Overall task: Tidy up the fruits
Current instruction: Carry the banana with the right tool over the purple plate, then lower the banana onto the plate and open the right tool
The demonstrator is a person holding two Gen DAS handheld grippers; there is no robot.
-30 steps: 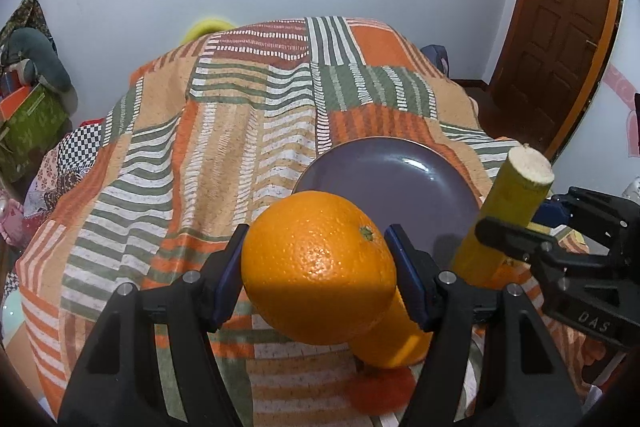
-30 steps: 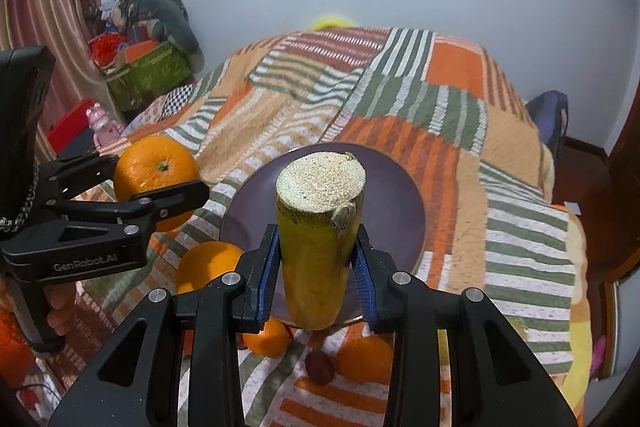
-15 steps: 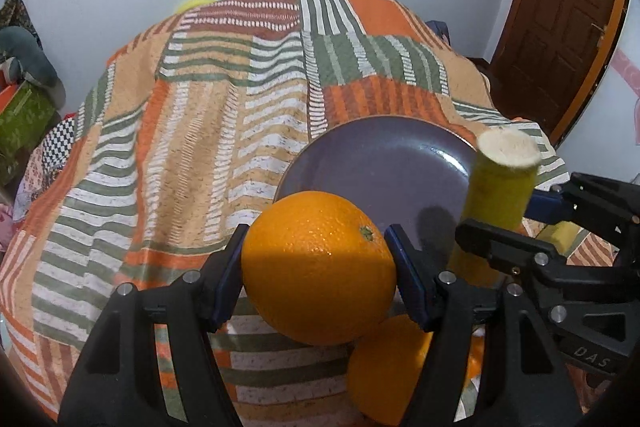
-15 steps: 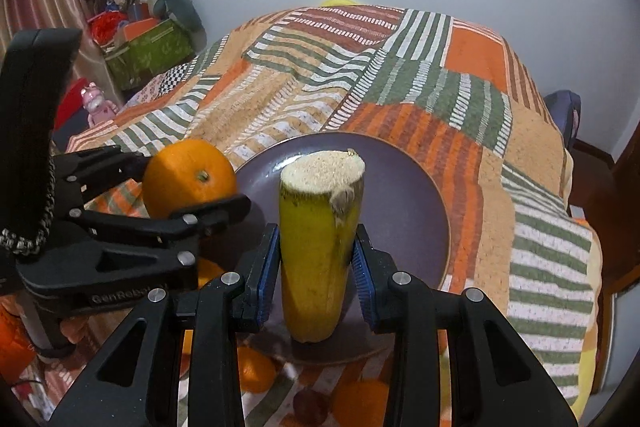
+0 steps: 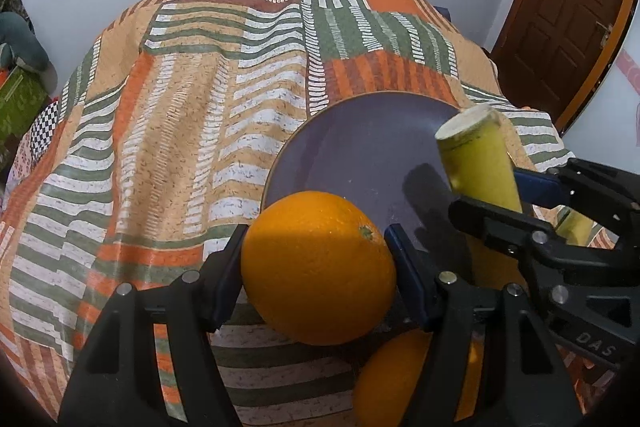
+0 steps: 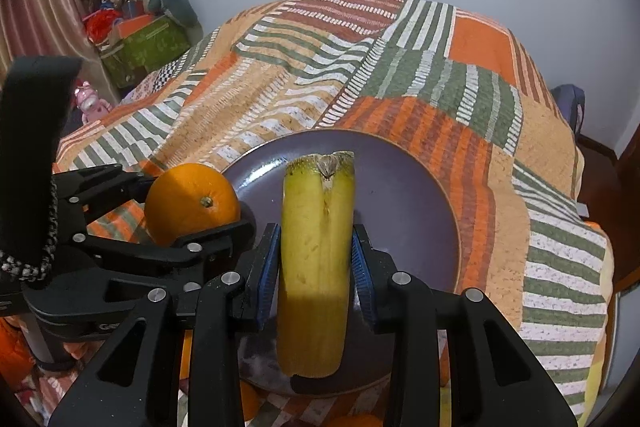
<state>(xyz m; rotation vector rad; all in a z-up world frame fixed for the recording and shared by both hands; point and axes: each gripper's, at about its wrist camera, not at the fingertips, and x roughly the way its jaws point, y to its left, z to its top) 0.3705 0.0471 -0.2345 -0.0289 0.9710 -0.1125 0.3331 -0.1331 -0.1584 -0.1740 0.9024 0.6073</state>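
Observation:
My left gripper [image 5: 316, 263] is shut on a large orange [image 5: 318, 267] and holds it at the near left rim of a dark purple plate [image 5: 360, 147] on the bed. My right gripper [image 6: 316, 263] is shut on a yellow banana piece [image 6: 316, 267], held upright over the near part of the plate [image 6: 400, 187]. In the right wrist view the left gripper [image 6: 188, 211] and its orange [image 6: 192, 201] are at the plate's left edge. In the left wrist view the right gripper [image 5: 516, 201] holds the banana piece [image 5: 476, 163] over the plate's right side.
The plate lies on a patchwork striped bedspread [image 5: 180, 107]. More oranges [image 5: 396, 375] lie on the spread below the grippers. A green box and clutter [image 6: 140, 43] stand left of the bed. A wooden door [image 5: 560, 7] is at the right.
Both grippers have moved forward and down toward the plate with their fruit. The banana piece now hangs over the plate's near part, and the orange has reached the plate's rim.

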